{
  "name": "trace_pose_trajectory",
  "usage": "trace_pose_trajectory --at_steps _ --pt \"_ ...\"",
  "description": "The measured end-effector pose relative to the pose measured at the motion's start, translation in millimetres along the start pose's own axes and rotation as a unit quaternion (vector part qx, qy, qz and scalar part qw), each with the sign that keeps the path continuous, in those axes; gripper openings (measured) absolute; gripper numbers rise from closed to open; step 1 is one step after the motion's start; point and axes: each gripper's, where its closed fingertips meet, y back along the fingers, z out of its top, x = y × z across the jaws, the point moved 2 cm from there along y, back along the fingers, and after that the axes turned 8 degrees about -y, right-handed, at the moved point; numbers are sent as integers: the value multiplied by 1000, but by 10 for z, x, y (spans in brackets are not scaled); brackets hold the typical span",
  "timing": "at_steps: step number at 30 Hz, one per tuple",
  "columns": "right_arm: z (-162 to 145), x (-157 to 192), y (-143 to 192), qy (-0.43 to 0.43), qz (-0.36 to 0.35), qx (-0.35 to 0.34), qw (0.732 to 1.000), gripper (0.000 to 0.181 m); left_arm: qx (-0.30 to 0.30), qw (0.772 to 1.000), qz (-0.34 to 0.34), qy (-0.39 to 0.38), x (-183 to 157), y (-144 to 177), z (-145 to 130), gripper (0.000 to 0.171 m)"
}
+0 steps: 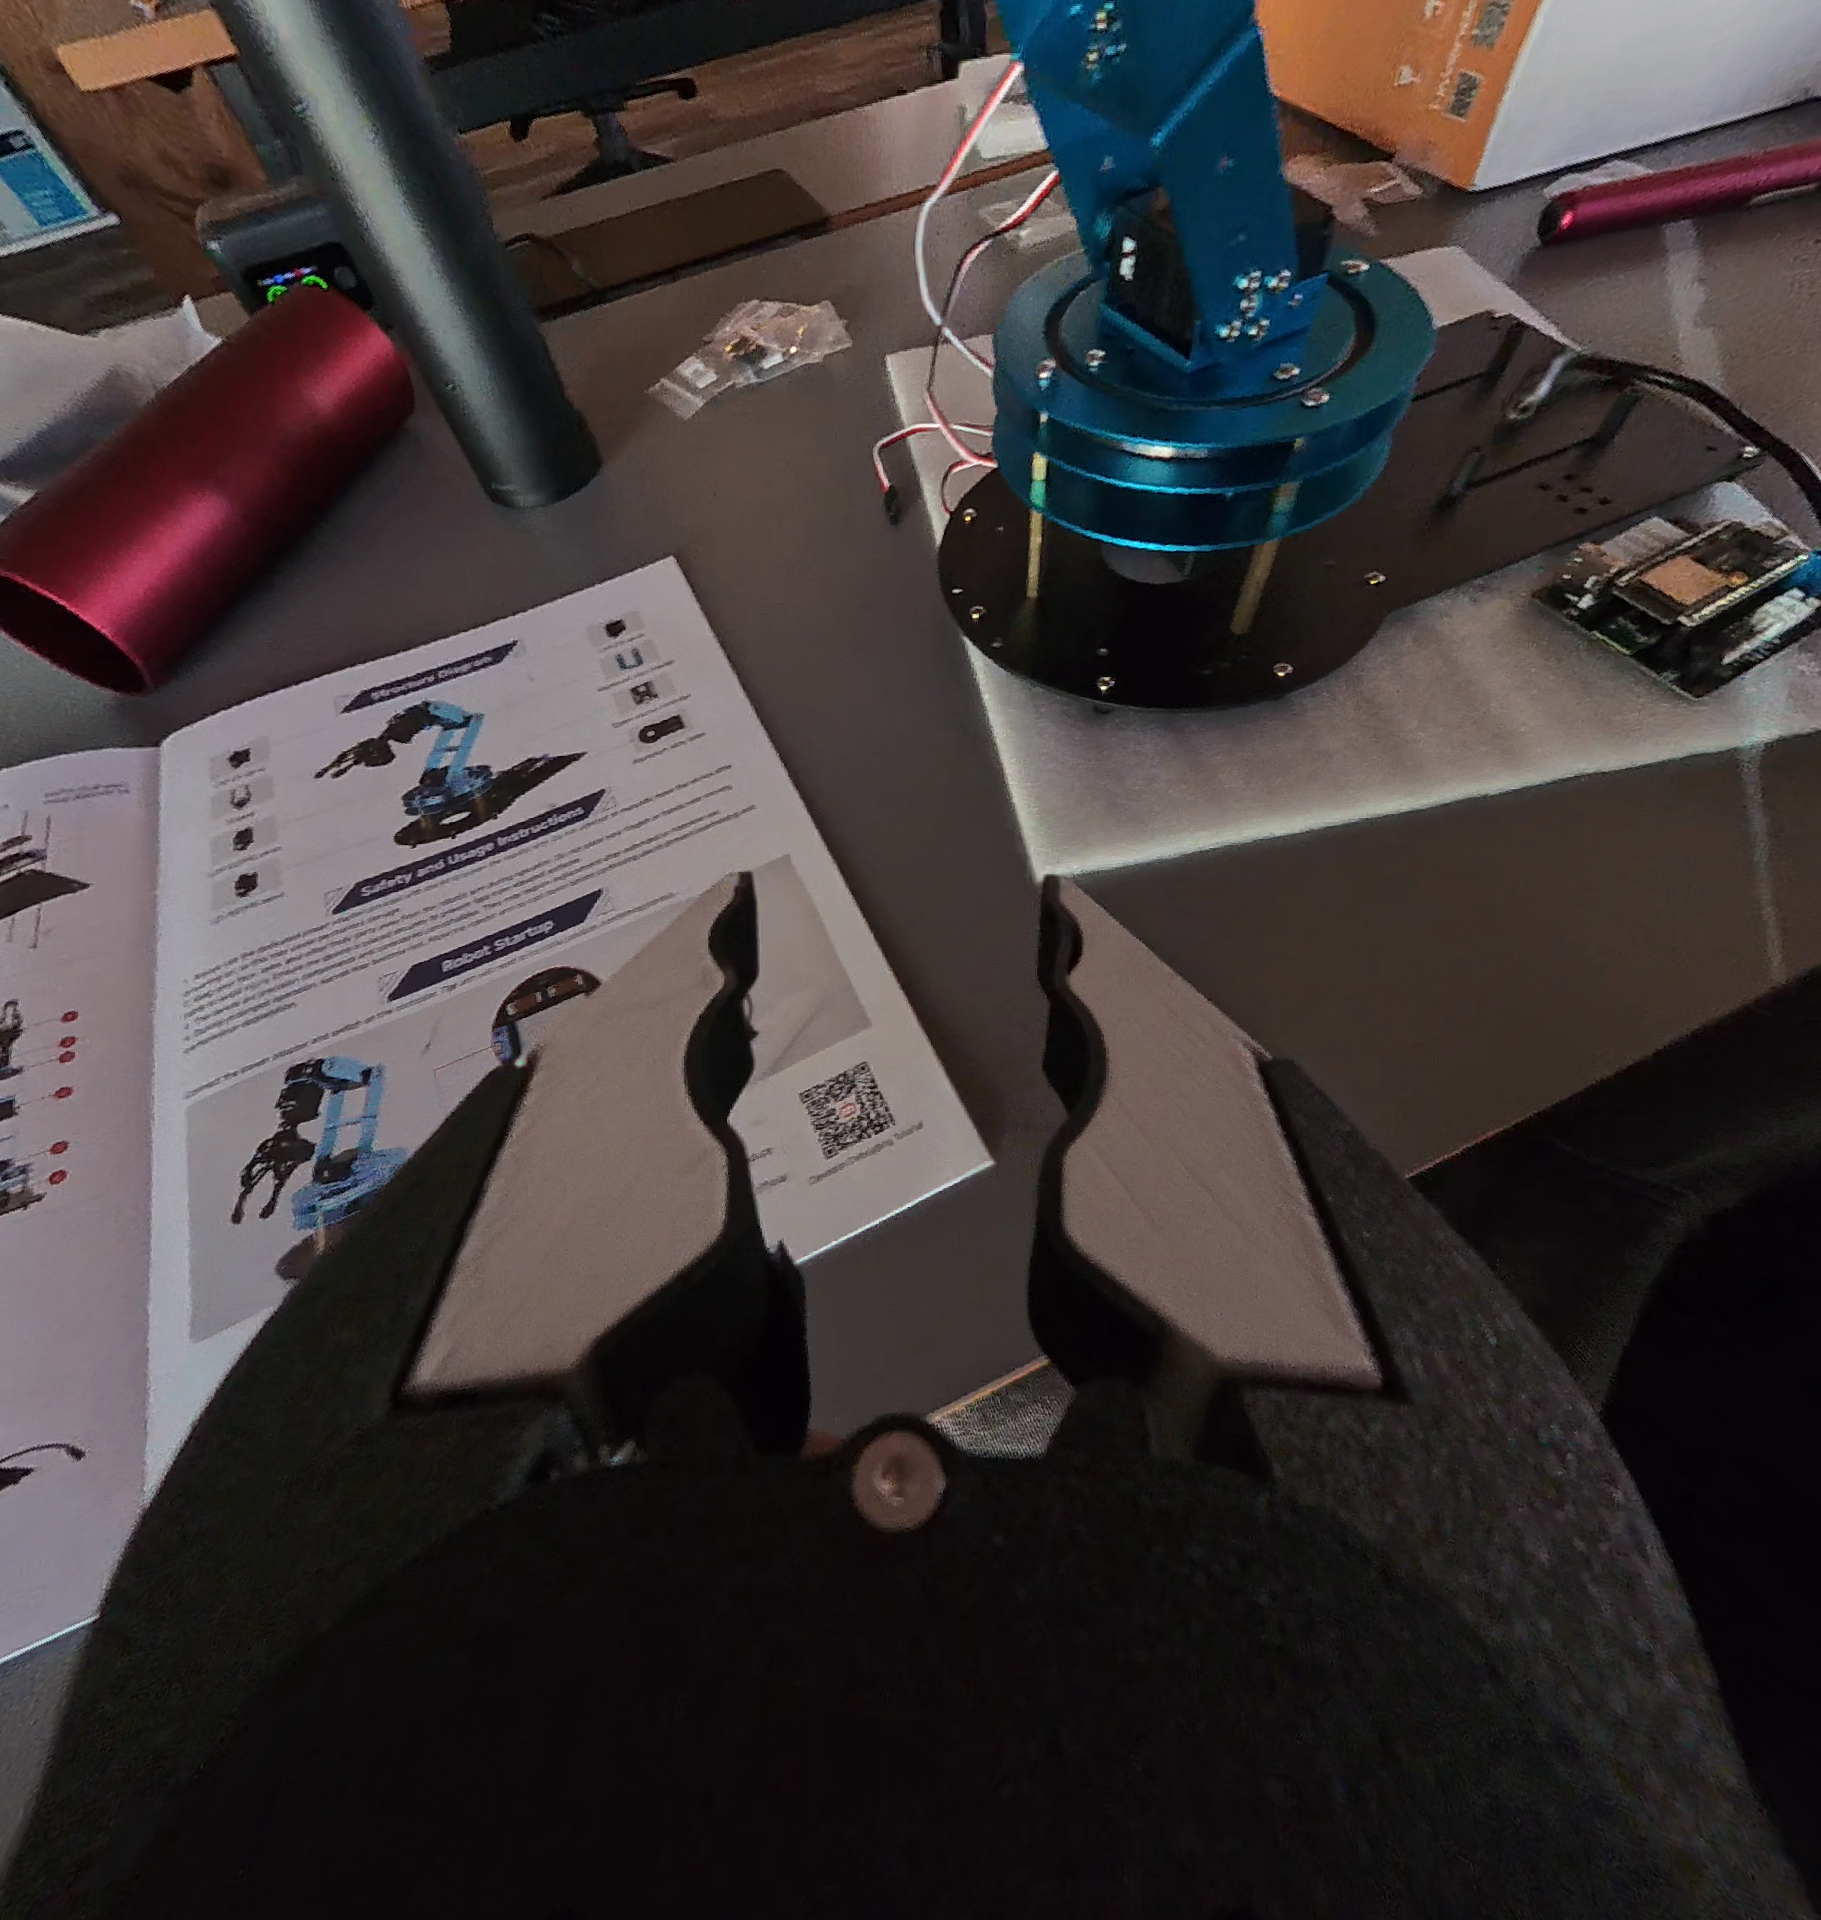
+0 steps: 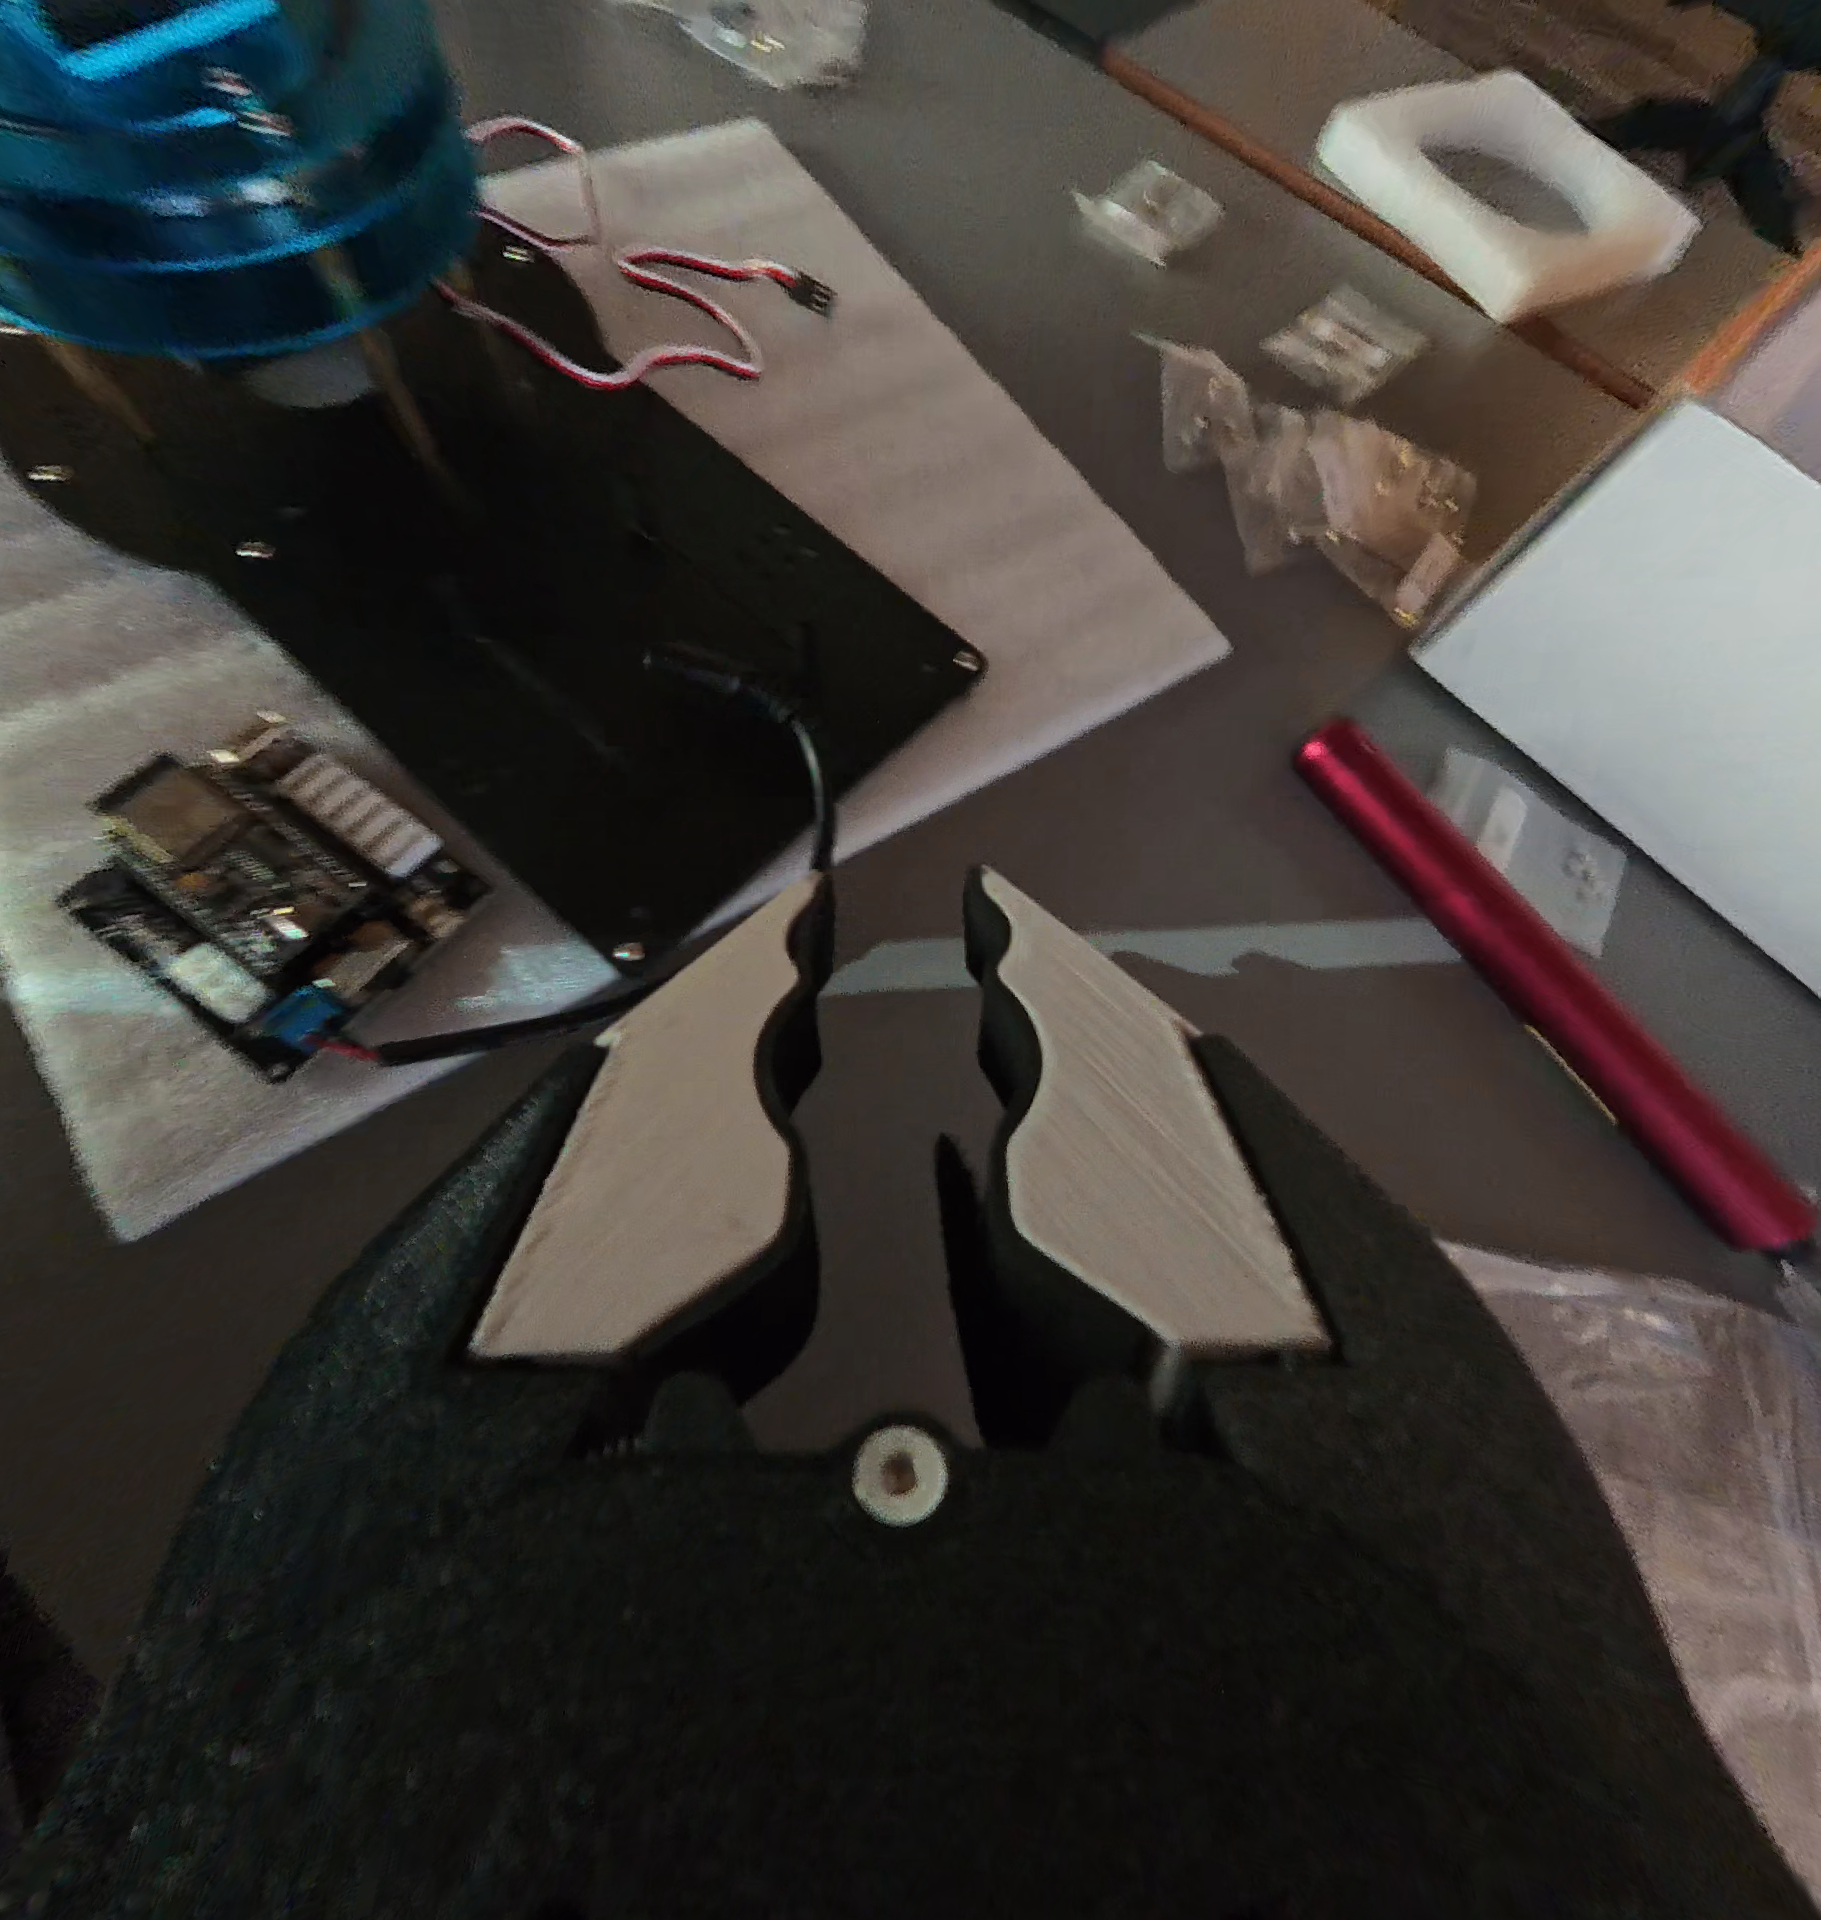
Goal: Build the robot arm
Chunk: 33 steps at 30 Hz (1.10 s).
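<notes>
My left gripper (image 1: pixel 895 888) is open and empty, hovering above the grey table between an open instruction booklet (image 1: pixel 490 894) and a white foam sheet (image 1: pixel 1405 748). On the sheet stands a blue robot-arm base (image 1: pixel 1207 416) on a black plate (image 1: pixel 1155 613), with a circuit board (image 1: pixel 1695 603) beside it. My right gripper (image 2: pixel 901 883) is open and empty, above the table just right of the foam sheet (image 2: pixel 937 468). A black cable (image 2: pixel 818 790) from the circuit board (image 2: pixel 272 894) runs right by its left fingertip. The blue base (image 2: pixel 199 187) and black plate (image 2: pixel 532 623) show upper left.
A wide red tube (image 1: pixel 189 499) and a grey pole (image 1: pixel 438 270) stand at left. A slim red rod (image 2: pixel 1550 987) lies right of my right gripper, next to a white box (image 2: pixel 1695 727). Small parts bags (image 2: pixel 1332 488), a white foam block (image 2: pixel 1508 197) and plastic wrap (image 2: pixel 1716 1507) lie around. Across from one pair of fingers to the other is roughly 40 cm. My left tips are roughly 15 cm from the blue robot-arm base (image 1: pixel 1207 416).
</notes>
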Motion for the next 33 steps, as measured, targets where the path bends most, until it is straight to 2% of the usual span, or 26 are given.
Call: trace_pose_trajectory --at_steps 4,6,9,13,16,18,20,22,26,30,33 --pt "-2 362 14 9 79 -3 997 23 -4 1000 -5 -9 -115 47 28 54" --pt "-47 489 13 28 90 1 996 28 -6 1000 -8 -8 -162 90 29 54" --pt "-90 664 4 46 105 5 993 23 -9 1000 -10 -5 -222 168 21 54" --pt "-10 687 -65 76 108 9 991 23 -17 1000 -7 -8 -265 255 43 54" --pt "15 876 -50 89 198 35 976 24 -24 1000 -7 -10 -296 310 77 54" --pt "-51 1026 -5 134 254 55 956 29 -28 999 -10 -11 -328 342 86 54" --pt "-80 1004 -50 159 263 62 950 29 -31 999 -17 -8 -367 356 83 54" --pt "-26 867 -142 144 250 63 955 27 -32 999 -23 -6 -406 347 80 54" --pt "137 526 -343 104 214 50 970 40 -35 998 -60 -3 -569 257 129 54" --pt "223 450 -506 91 207 26 974 38 -32 995 -96 -11 -782 162 227 54" --pt "284 484 -486 74 202 -7 976 36 -24 995 -99 0 -881 202 258 54"
